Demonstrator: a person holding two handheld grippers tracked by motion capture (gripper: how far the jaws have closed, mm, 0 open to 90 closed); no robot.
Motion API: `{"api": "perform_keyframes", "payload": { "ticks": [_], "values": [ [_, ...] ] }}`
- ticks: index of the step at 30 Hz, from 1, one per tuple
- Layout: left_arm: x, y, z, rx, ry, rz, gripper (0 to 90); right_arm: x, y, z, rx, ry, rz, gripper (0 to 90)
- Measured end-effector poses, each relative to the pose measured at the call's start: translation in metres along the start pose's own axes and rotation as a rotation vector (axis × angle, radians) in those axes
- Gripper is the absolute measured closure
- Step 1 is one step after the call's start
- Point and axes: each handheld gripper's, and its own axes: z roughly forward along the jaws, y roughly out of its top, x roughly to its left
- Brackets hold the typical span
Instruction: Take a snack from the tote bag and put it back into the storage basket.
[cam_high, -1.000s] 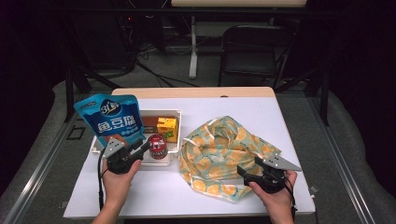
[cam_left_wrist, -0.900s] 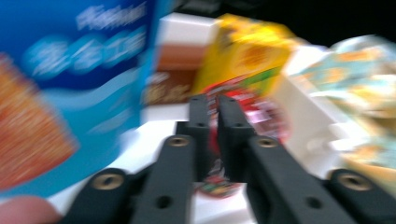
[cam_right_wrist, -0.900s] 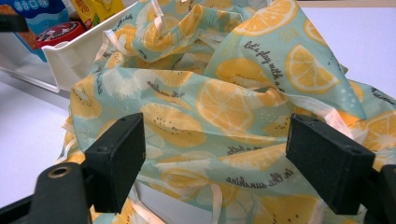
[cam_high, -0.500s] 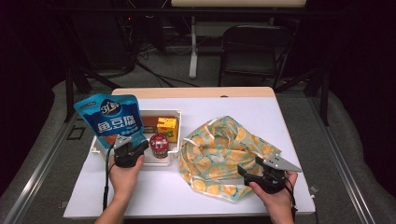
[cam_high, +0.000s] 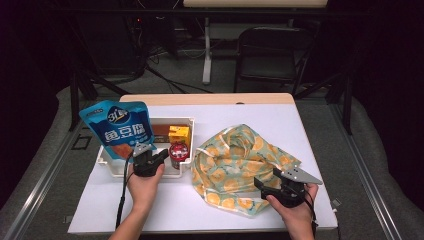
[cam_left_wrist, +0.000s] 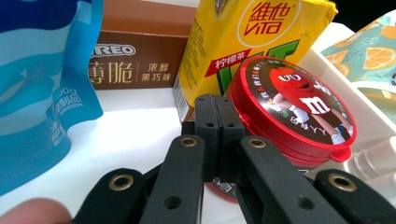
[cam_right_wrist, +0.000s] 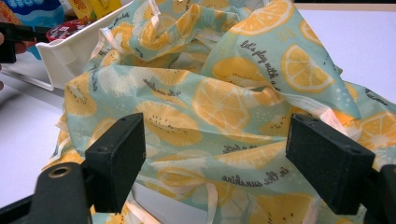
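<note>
High view, left to right. A blue snack pouch (cam_high: 117, 129) stands tilted at the left end of a white tray (cam_high: 114, 167) on the white table (cam_high: 165, 210). Just right of the pouch, the left gripper (cam_high: 159, 155), held in the person's left hand (cam_high: 145, 176), sits at the near rim of the tray; in the left gripper view its two black jaws are pressed together with nothing between them, their tips just in front of a round red M&M's tin (cam_left_wrist: 293, 108), which stands tilted in the tray's right part against a yellow Vita lemon tea carton (cam_left_wrist: 243, 42). Whether the jaw tips touch the tin cannot be told. Behind the carton lies a brown Oreo box (cam_left_wrist: 140, 51). In the high view the tin (cam_high: 179, 153) lies at the near right corner of the tray, the carton (cam_high: 179, 134) just beyond it. Right of the tray, a crumpled light-green cloth bag with an orange-slice print (cam_high: 240, 165) rests on the table, its left edge touching the tray wall. At the far right, the right gripper (cam_high: 266, 181), held in the person's right hand (cam_high: 295, 207), rests at the near right edge of the bag; in the right gripper view its jaws stand wide apart, empty, with the bag's fabric (cam_right_wrist: 224, 107) directly ahead of and between them.
</note>
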Motion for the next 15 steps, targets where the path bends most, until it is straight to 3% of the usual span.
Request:
{"api": "perform_keyframes", "payload": {
  "ticks": [4, 9, 11, 15],
  "values": [
    [0.004, -0.002, -0.004, -0.016, 0.010, -0.009, 81.9, -0.002, 0.000, -0.001, -0.003, -0.004, 0.002, 19.8],
    [0.002, -0.008, -0.018, -0.044, 0.033, 0.077, 63.0, -0.002, 0.000, -0.002, -0.004, -0.008, -0.004, 19.6],
    [0.001, -0.010, -0.023, -0.032, 0.021, 0.089, 54.8, -0.003, 0.000, -0.002, -0.009, -0.010, -0.007, 19.4],
    [0.004, -0.011, -0.037, -0.046, -0.053, 0.070, 40.9, -0.005, 0.002, -0.005, -0.015, -0.015, -0.012, 19.0]
  ]
}}
